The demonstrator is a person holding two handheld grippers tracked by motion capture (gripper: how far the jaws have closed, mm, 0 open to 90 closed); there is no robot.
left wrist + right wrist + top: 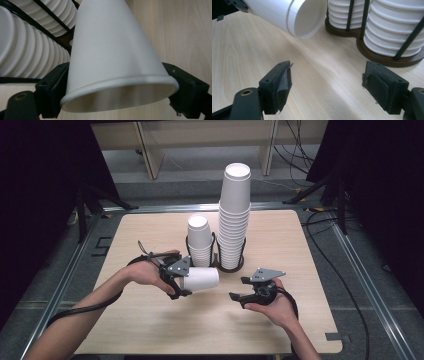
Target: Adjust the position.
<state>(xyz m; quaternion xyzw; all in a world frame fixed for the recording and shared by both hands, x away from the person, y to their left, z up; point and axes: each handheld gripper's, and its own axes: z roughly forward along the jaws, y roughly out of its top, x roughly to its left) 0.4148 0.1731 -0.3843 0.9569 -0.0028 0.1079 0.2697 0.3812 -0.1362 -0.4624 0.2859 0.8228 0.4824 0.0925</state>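
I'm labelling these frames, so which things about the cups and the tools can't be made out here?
- Held cup: closed end cut off by the left gripper view's top edge.
- Short stack: cup count unreadable in the high view, rims too fine.
- Right tool: stands open with nothing between the jaws; the high view leaves its gap too small to tell.

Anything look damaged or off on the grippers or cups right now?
Yes: the pad on one jaw of the right gripper is peeling, its edge curled and frayed. The cup in the left gripper looks slightly squeezed at the rim.
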